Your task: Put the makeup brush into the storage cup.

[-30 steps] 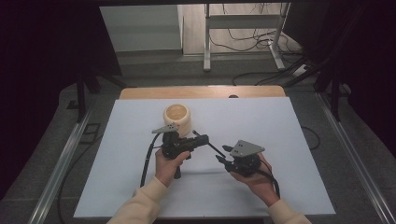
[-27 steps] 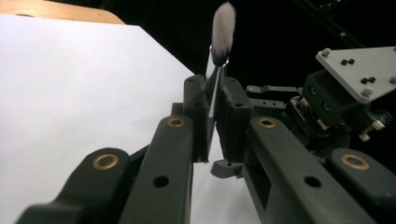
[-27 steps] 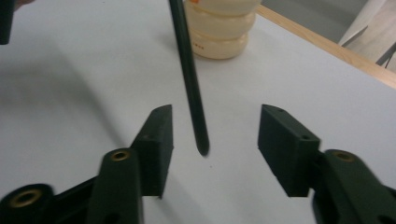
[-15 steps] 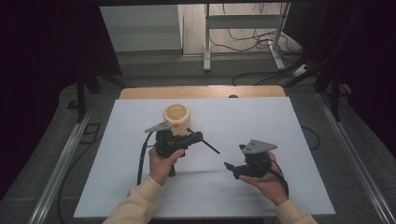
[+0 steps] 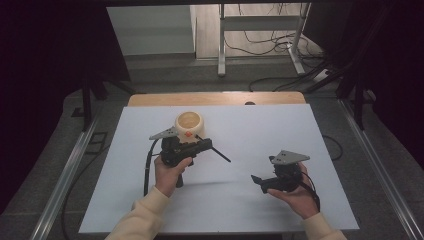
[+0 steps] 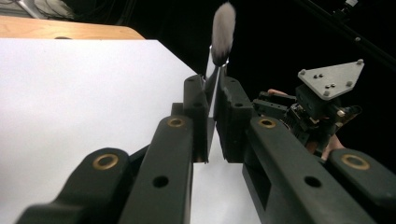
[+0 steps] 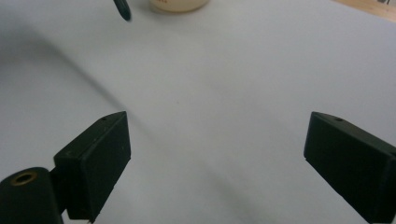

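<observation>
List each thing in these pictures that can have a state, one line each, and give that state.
left gripper: shut on the brush.
brush: held by its handle, bristle tip in the air, off the table.
right gripper: open, jaws just opened wide, nothing between them.
cream pot: upright on the white table, top open.

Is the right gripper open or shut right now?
Open. The right gripper has its jaws wide apart, just opened, with bare white table between them and nothing held.
</observation>
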`<state>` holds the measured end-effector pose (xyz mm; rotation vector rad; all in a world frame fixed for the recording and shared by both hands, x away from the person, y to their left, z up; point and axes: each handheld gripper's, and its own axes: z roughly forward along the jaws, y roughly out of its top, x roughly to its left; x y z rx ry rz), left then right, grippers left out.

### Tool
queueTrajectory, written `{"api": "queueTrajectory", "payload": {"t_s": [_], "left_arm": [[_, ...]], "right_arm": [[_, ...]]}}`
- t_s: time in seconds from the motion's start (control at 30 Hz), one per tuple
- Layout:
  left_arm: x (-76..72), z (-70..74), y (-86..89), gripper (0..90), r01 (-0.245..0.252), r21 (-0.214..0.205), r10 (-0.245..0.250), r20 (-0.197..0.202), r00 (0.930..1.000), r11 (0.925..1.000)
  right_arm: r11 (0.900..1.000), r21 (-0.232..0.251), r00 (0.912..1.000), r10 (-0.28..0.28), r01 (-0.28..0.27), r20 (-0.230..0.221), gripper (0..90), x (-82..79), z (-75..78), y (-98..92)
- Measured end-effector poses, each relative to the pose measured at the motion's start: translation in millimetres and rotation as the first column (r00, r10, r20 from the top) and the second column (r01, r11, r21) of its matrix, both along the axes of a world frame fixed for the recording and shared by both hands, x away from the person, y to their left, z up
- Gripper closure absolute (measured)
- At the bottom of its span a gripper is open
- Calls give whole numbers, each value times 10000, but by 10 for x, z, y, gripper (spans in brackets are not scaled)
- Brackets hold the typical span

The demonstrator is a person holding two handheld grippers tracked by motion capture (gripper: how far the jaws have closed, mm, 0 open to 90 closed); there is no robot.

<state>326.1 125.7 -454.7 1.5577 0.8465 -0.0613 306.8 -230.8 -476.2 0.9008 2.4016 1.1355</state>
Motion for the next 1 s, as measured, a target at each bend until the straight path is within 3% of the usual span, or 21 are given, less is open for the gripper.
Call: {"api": "queueTrajectory", "payload": {"t_s": [0.33, 1.0], "left_arm": [[10, 50, 72, 831, -137, 67, 137, 77, 9999, 9999], [55, 201, 232, 831, -552, 262, 543, 348, 9979, 9981]], "right_arm": [[9985, -114, 9986, -529, 528, -58, 55, 19, -25, -129], [9941, -159, 9941, -1076, 1074, -108, 27, 9, -56, -300]]}}
